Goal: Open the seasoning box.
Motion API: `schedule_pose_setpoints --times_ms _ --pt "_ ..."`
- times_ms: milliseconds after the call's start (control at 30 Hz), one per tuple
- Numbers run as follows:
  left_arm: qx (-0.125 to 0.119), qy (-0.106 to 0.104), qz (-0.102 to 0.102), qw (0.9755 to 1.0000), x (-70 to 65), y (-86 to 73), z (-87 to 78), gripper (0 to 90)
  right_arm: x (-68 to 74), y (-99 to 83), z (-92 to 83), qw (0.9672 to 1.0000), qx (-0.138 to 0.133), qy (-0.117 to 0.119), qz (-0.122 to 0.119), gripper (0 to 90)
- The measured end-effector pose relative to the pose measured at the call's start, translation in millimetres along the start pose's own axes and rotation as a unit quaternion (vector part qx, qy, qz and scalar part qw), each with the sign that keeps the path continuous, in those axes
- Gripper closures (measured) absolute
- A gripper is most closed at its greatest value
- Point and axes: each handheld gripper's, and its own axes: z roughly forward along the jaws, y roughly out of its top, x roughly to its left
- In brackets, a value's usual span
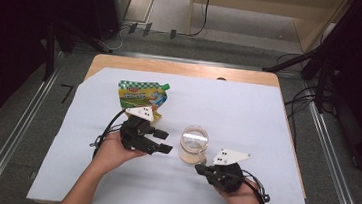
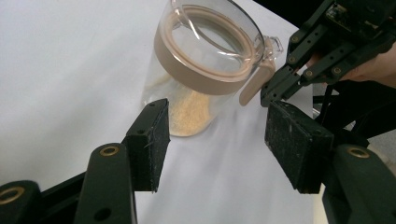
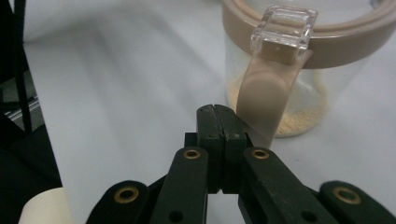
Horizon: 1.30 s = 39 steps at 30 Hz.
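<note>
1. A lidded jar (image 1: 193, 144) stands mid-worktop (image 1: 247, 118), its latch (image 3: 266, 93) down and a little powder at the bottom; the pouch (image 1: 142, 96) lies behind, apparently not yet poured.
2. The left hand-held gripper (image 2: 215, 140) gapes empty just before the jar.
3. The right hand-held gripper (image 3: 217, 112), jaws together and empty, noses the latch.

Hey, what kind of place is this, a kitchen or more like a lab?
Most likely a lab or recording workspace, not a kitchen: the table wears a plain white sheet, cables trail over grey carpet, and dark equipment stands flank it.
</note>
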Motion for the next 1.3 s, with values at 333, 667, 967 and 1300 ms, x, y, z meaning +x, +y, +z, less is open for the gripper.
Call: schedule_pose_setpoints --times_ms 333,667,967,1300 --pt "0.003 0.003 0.006 1.0 0.1 -0.7 0.8 41.6 -17.8 -3.4 -10.4 0.9994 0.006 -0.026 0.023 90.0" --pt "0.004 0.004 0.003 1.0 0.2 -1.7 2.6 41.3 -41.1 -6.9 -18.9 0.9965 -0.005 -0.061 0.057 90.0" --pt "0.004 0.009 0.003 0.9999 2.2 -2.6 3.9 41.6 -59.7 -5.4 -18.2 0.9926 -0.018 -0.092 0.077 90.0" --pt "0.006 0.007 0.005 0.9999 1.6 -2.7 8.1 40.9 -89.5 0.8 -4.1 0.9896 -0.033 -0.12 0.073 90.0"
